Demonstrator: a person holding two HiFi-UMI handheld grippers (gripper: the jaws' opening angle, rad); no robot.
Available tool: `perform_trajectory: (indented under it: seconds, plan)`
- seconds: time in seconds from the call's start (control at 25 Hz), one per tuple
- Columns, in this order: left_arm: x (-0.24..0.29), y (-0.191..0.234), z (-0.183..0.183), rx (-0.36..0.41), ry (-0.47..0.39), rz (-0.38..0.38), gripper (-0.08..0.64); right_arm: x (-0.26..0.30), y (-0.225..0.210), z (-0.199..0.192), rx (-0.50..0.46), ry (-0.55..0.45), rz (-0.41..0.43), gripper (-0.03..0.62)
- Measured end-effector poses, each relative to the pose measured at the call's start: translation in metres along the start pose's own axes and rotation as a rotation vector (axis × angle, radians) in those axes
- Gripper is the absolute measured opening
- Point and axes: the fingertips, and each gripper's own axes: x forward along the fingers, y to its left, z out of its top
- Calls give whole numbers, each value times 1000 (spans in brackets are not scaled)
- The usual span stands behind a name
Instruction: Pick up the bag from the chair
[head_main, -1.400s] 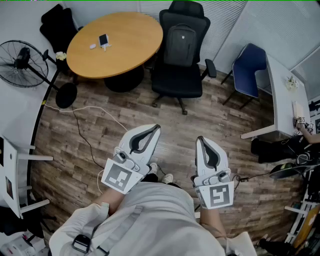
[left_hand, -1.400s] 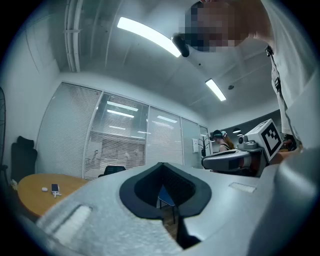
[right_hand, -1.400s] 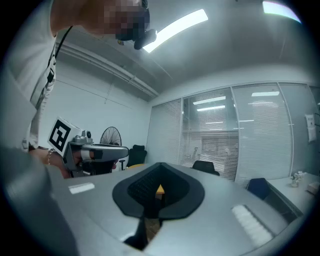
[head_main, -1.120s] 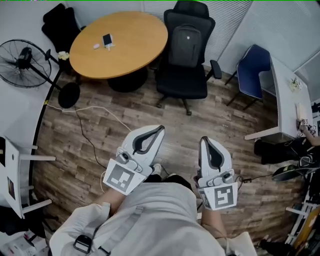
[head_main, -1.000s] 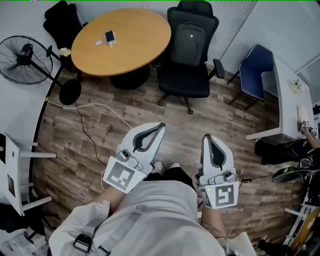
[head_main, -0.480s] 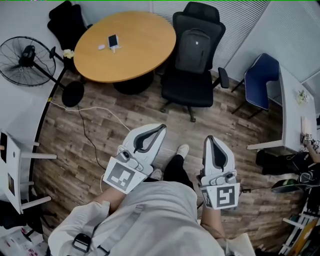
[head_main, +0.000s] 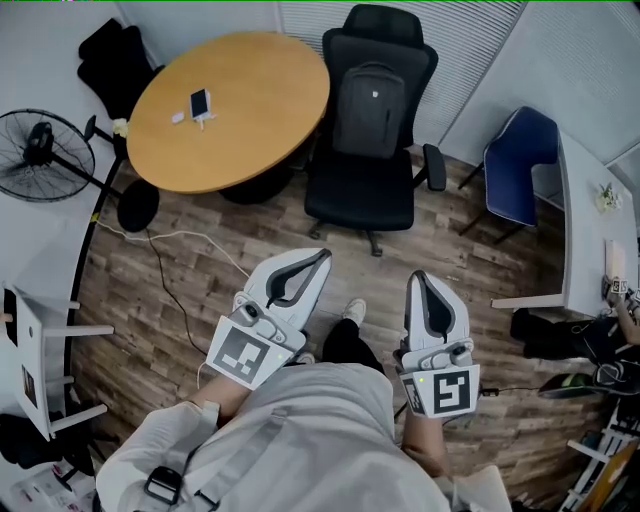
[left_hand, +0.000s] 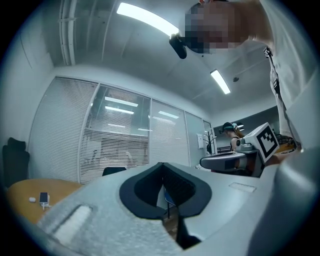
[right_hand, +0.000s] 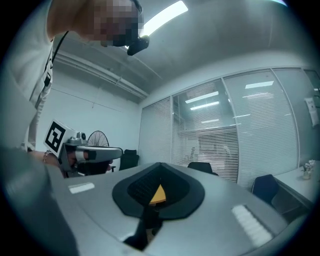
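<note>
A dark grey backpack (head_main: 370, 110) stands upright on the seat of a black office chair (head_main: 365, 190), leaning on its backrest, in the upper middle of the head view. My left gripper (head_main: 318, 256) and right gripper (head_main: 414, 277) are held level in front of my chest, both shut and empty, well short of the chair. In the left gripper view the left gripper (left_hand: 162, 165) has its jaws closed tip to tip. The right gripper (right_hand: 160, 165) looks the same in the right gripper view. The bag is not visible in either gripper view.
A round wooden table (head_main: 225, 105) with a phone (head_main: 200, 102) stands left of the chair. A floor fan (head_main: 45, 155) and a cable (head_main: 170, 280) lie at left. A blue chair (head_main: 520, 165) and white desk (head_main: 585, 230) are at right. Wood floor lies between me and the chair.
I have walked toward the chair: it and the table look nearer and larger and now sit further left in the head view. Both grippers kept their pose, still shut.
</note>
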Motion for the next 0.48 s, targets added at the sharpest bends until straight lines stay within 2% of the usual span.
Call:
perform_trajectory:
  seconds: [0.48]
  plan:
    - [137, 10, -12, 6, 18, 17, 3, 53, -129, -7, -6, 8, 15, 5]
